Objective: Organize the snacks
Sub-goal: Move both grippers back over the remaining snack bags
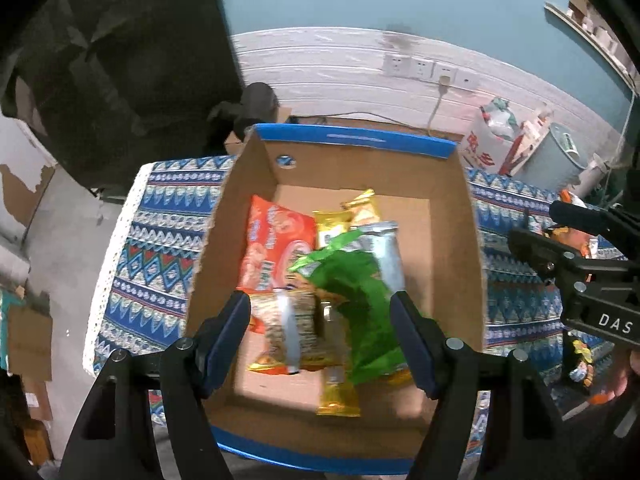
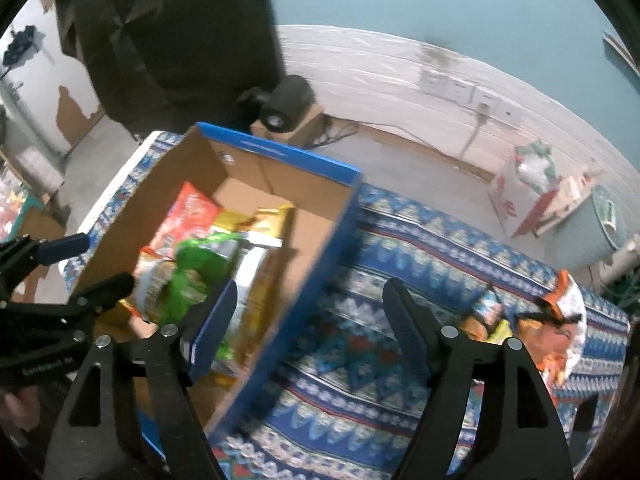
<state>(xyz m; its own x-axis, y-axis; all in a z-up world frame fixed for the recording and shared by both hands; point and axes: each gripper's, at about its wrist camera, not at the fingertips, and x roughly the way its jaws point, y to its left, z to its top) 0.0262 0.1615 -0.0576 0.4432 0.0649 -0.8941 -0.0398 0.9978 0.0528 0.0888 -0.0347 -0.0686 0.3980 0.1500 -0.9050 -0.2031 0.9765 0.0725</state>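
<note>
A table under a blue patterned cloth (image 2: 400,248) fills the middle of the room, and on it sits the big open cardboard box (image 1: 452,216) with its blue rim. Down in that box the snacks are piled toward one side: an orange packet (image 1: 276,240) lying flat against the wall, a crumpled green bag (image 1: 360,292) on top of the heap, a silver pouch (image 1: 384,248) tucked just behind the green one, a gold packet (image 1: 362,208) further back, and a slim gold stick (image 1: 338,394) lying at the near edge.

Out on the cloth, well apart from the box, a small cluster of loose snacks (image 2: 536,316) is waiting, orange and white wrappers mostly, too blurred to read.

The left gripper (image 1: 320,320) hangs right over the box, fingers spread, the green bag showing between them but neither pad pressing on it. The right gripper (image 2: 308,312) is over by the box's side wall, jaws wide apart, straddling wall and cloth, nothing caught in them. A bit of hand (image 2: 16,404) shows behind the left tool.
</note>
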